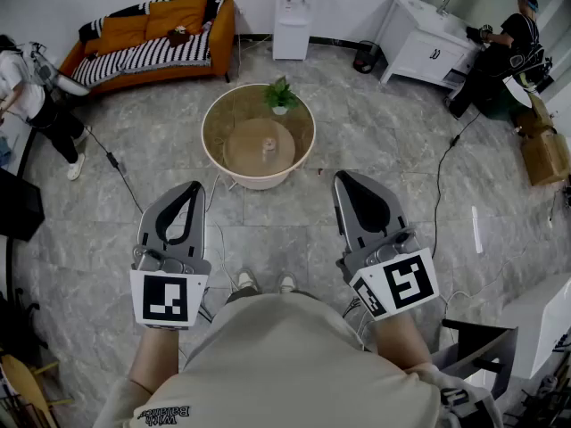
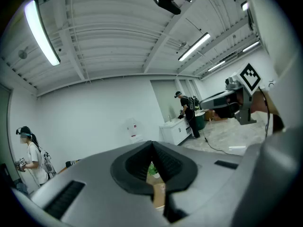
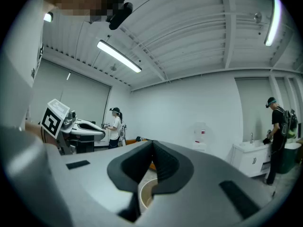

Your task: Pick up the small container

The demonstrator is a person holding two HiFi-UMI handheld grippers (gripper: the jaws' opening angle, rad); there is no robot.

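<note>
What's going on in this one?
A person stands holding a left tool and a right tool, both shut and empty, aimed toward a round glass table ahead. The small container sits at the table's middle, with a potted plant near its far edge. The pickup has not begun.

In the head view, the small container (image 1: 267, 146) on the round table (image 1: 260, 178) was too small for its shape or lid to be determined. In the left gripper view, the joined fingers (image 2: 170, 162) of the left gripper (image 2: 152, 146) hid all but a sliver of the table and plant (image 2: 152, 169). In the right gripper view, the fingers (image 3: 166, 164) of the right gripper (image 3: 152, 145) left only an arc of the table rim exposed.
</note>
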